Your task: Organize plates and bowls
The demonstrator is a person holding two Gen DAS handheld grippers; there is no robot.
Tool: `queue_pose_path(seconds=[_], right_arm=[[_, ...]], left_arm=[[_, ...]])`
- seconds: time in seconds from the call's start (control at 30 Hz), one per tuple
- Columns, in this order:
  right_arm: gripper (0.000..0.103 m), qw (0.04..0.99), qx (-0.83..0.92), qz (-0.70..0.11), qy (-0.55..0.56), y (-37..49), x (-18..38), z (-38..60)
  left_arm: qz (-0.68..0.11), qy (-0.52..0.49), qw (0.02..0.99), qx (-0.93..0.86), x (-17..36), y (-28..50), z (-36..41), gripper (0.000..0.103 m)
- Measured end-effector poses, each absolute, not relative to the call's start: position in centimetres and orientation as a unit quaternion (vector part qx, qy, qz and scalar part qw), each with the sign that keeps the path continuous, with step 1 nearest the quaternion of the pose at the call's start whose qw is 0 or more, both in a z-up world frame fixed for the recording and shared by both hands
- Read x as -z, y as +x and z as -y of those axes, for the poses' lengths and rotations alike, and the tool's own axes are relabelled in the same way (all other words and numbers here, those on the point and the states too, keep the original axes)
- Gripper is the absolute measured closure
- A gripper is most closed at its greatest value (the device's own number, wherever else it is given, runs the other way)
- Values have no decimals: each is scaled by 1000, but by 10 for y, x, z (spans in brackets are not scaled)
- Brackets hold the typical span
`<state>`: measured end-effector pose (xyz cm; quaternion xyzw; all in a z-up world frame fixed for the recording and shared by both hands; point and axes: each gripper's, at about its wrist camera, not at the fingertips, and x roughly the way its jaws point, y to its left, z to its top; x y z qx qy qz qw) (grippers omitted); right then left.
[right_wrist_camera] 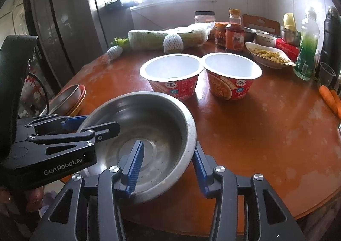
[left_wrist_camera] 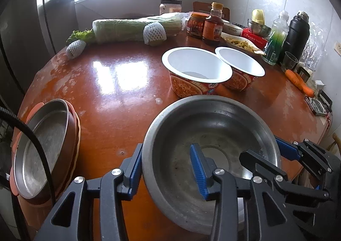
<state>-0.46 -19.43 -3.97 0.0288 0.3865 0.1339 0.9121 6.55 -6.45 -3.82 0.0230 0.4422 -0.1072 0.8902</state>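
A: Steel bowl (left_wrist_camera: 213, 134)?

B: Upright at the near edge of the tabletop (left_wrist_camera: 127, 102).

A: Left gripper (left_wrist_camera: 166, 168)?

B: Partly open, astride the bowl's left wall. One blue pad just outside, the other well inside. No pinch.

A: Right gripper (right_wrist_camera: 168, 168)?

B: Same on the right wall: parted, clamping nothing.

A: Elsewhere?

B: Two empty instant-noodle cups (left_wrist_camera: 196, 70) mid-tabletop, rims meeting. Stacked plates (left_wrist_camera: 42, 145) at the left edge, steel one on top.

"GenRobot.AI" printed white on black body of left hand-held gripper (right_wrist_camera: 93, 127); other labels unreadable.
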Motion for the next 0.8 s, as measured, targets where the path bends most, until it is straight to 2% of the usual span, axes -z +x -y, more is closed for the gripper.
queue_pose_path(seconds=[0.2,0.33,0.8], right_arm=[[54,911,-135,-388,38,-4,40,196],[50,912,-134,-386,41,-5,37,197],[47,922,-124,-362,52,-14,15,206]], left_arm=[[-440,18,891,111,36,64,64,58],[-430,18,896,109,30,62,63,50],[-404,20,909,98,8,50,60,48]])
